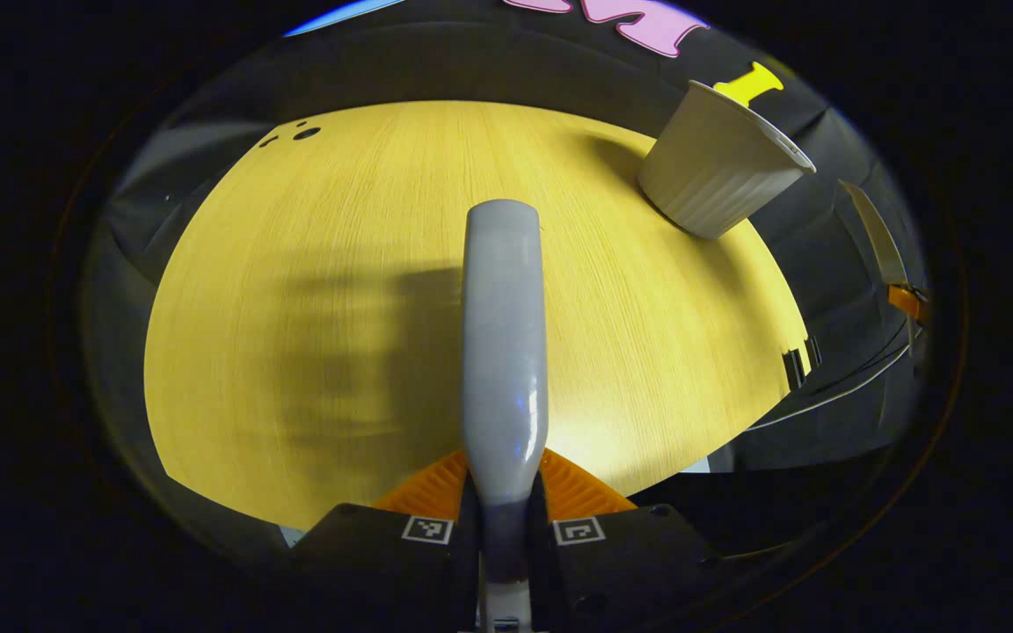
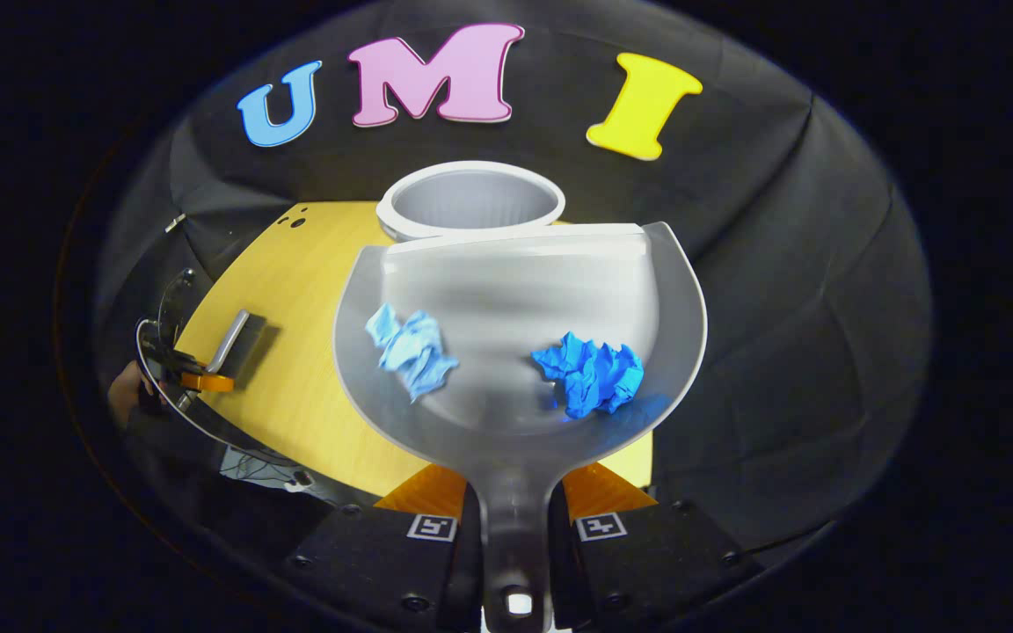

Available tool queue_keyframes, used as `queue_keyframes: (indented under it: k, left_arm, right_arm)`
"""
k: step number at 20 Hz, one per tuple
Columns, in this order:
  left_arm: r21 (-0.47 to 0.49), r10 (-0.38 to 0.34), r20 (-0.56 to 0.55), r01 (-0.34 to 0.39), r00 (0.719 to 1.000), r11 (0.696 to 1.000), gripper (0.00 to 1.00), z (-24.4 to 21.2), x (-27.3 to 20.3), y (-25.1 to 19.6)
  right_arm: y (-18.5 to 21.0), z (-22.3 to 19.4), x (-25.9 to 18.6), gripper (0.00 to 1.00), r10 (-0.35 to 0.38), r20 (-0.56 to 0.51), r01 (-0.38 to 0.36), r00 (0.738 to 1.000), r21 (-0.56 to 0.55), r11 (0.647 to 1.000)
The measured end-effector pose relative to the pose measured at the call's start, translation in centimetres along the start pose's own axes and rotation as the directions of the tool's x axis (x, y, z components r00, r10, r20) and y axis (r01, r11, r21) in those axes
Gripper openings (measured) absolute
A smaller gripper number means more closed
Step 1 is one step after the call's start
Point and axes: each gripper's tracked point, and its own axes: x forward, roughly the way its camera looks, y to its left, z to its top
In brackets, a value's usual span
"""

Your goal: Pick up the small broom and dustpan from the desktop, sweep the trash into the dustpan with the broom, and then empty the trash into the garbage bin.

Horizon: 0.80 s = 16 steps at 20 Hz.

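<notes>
**Dustpan with two paper balls held up by the bin**

In the right gripper view, the right gripper [image 2: 513, 519] has its jaws squeezed tight on the handle of the dustpan [image 2: 520, 290]. The handle runs down between both fingers. The dustpan is see-through and is held up above the table [image 2: 295, 396]. Two bits of trash lie inside it. A light blue paper ball [image 2: 411, 350] sits on the left side of the pan. A dark blue paper ball [image 2: 590, 374] sits on the right side. They are apart from each other. The front lip of the dustpan is just beside the rim of the garbage bin [image 2: 470, 198], which stands near the far edge of the table. Far off, by the left edge of the table, the other gripper holds the broom.

In the left gripper view, the left gripper [image 1: 504, 510] has its jaws closed on the grey broom [image 1: 504, 334]. The broom sticks straight out from between the fingers, above the middle of the table [image 1: 339, 264]. The garbage bin [image 1: 717, 167] stands near the far right edge of the table, well apart from the broom.
</notes>
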Motion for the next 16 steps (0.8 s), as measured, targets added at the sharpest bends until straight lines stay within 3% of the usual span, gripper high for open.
queue_keyframes:
  k: [3, 4, 8, 10, 16]
  left_arm:
    - [-0.014, 0.012, -0.027, -0.013, 1.0, 1.0, 0.31, -2.0, 0.7, 0.3]
    - [-0.012, 0.018, -0.031, -0.018, 0.999, 1.0, 0.27, -2.4, 0.8, 0.3]
    - [-0.04, 0.022, -0.025, -0.023, 0.999, 0.999, 0.24, -4.0, 0.7, 0.1]
    - [-0.06, 0.035, -0.018, -0.036, 0.999, 0.998, 0.31, -4.5, 0.4, 0.3]
    - [-0.103, 0.059, 0.001, -0.059, 0.998, 0.993, 0.27, -5.2, -0.3, 0.4]
  right_arm:
    - [-1.9, 3.1, -0.2, 0.34, -0.017, 0.015, 0.017, 1.0, 0.001, 1.0]
    - [-2.0, 3.9, 0.2, 0.34, -0.016, 0.018, 0.016, 1.0, 0.002, 1.0]
    - [-3.4, 7.2, 2.5, 0.34, -0.055, 0.039, 0.059, 0.998, -0.096, 0.994]
    - [-3.8, 8.8, 4.0, 0.34, -0.058, 0.045, 0.062, 0.997, -0.099, 0.993]
    - [-6.6, 13.7, 8.8, 0.34, -0.163, 0.064, 0.174, 0.984, -0.239, 0.955]
